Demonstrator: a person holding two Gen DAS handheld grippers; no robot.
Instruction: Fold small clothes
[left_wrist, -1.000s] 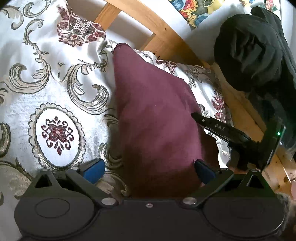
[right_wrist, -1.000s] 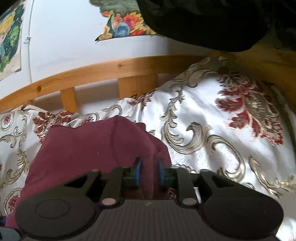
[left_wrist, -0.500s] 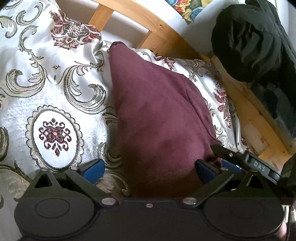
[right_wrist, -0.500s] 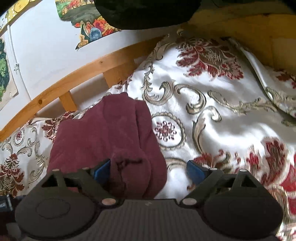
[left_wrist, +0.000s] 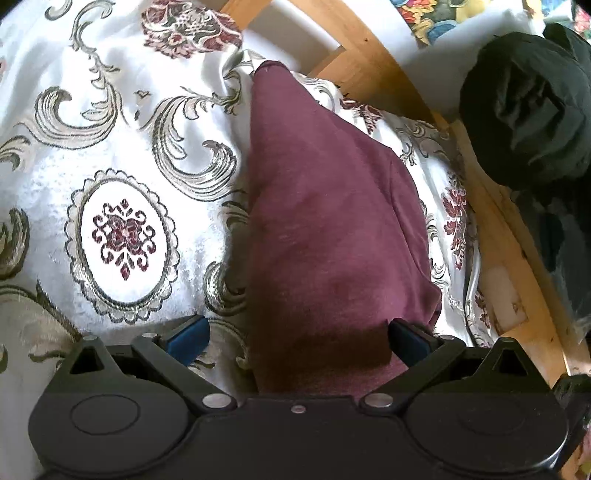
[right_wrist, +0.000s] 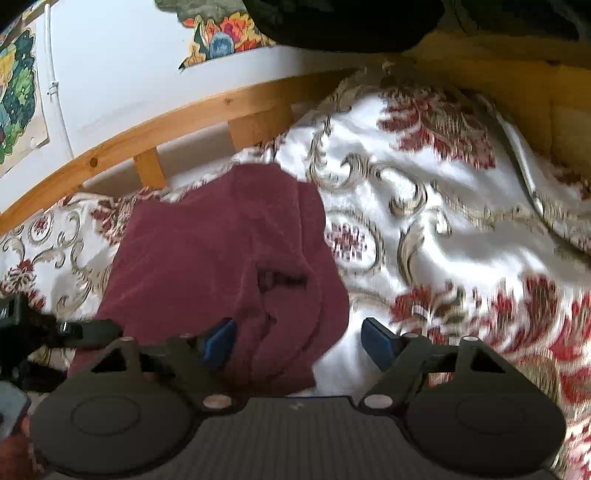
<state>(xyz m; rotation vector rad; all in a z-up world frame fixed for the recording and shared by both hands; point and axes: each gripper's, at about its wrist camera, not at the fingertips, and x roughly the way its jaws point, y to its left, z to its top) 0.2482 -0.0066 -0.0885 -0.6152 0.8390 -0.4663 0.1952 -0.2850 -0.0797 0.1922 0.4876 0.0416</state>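
A maroon garment (left_wrist: 325, 229) lies folded into a long shape on the patterned bedspread (left_wrist: 110, 155). Its near end runs between the wide-apart blue pads of my left gripper (left_wrist: 299, 338), which is open and hovers just over it. In the right wrist view the same garment (right_wrist: 221, 258) lies bunched, with its near right corner between the spread blue pads of my right gripper (right_wrist: 299, 341), which is open and holds nothing. The left gripper's black body (right_wrist: 33, 332) shows at that view's left edge.
A wooden bed rail (left_wrist: 369, 48) runs behind the garment, with a white wall and colourful pictures (right_wrist: 225, 37) above it. A black jacket (left_wrist: 528, 110) hangs over the bed's corner at the right. Wooden boards (left_wrist: 517, 280) edge the mattress there.
My right gripper opened and let go of the maroon garment, then drew back and out of the left wrist view. The garment now lies flat. My left gripper stayed open and barely moved.
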